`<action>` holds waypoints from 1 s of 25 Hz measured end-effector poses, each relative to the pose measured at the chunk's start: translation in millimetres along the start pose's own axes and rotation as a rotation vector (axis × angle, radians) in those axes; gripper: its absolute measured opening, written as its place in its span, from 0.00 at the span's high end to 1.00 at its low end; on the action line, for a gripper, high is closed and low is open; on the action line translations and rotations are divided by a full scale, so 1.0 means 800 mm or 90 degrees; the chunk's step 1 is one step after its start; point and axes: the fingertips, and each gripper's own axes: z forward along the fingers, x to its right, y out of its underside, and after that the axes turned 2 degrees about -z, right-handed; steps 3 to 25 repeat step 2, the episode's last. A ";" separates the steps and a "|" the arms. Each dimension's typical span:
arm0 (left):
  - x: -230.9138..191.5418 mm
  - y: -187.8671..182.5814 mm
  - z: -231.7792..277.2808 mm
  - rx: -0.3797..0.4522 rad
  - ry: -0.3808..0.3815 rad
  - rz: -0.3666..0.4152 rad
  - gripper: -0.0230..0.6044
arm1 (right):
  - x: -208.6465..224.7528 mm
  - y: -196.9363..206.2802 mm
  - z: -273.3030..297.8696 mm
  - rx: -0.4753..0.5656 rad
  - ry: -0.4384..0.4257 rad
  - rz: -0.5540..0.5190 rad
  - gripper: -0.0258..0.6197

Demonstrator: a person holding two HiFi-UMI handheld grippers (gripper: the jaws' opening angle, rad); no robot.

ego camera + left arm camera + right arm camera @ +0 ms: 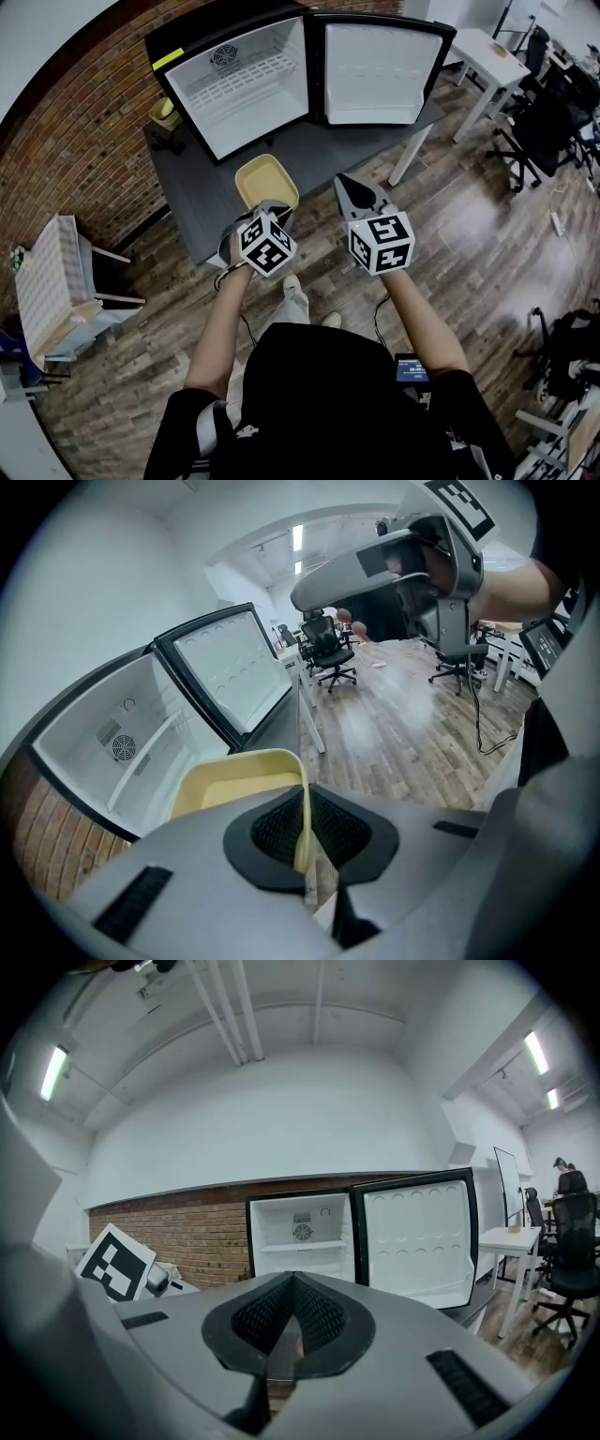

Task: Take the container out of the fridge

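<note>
A pale yellow container (266, 180) hangs over the front of the dark table, held by its near rim. My left gripper (269, 208) is shut on that rim; in the left gripper view the thin yellow wall (302, 827) runs pinched between the black pads. The small fridge (246, 80) stands open at the back of the table, its white inside bare apart from a wire shelf, its door (378, 73) swung out to the right. My right gripper (354, 190) hovers to the right of the container, jaws shut with nothing in them, aimed at the fridge (305, 1232).
The dark table (328, 150) carries the fridge, with a small yellowish object (165, 112) left of it. A brick wall runs behind. A light chair (58, 281) stands at the left, a white desk (486, 56) and office chairs (544, 122) at the right on wood flooring.
</note>
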 end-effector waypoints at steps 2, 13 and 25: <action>0.002 -0.002 0.000 0.000 0.001 0.000 0.92 | 0.001 0.000 -0.002 0.000 -0.002 0.001 0.90; 0.002 -0.002 0.000 0.000 0.001 0.000 0.92 | 0.001 0.000 -0.002 0.000 -0.002 0.001 0.90; 0.002 -0.002 0.000 0.000 0.001 0.000 0.92 | 0.001 0.000 -0.002 0.000 -0.002 0.001 0.90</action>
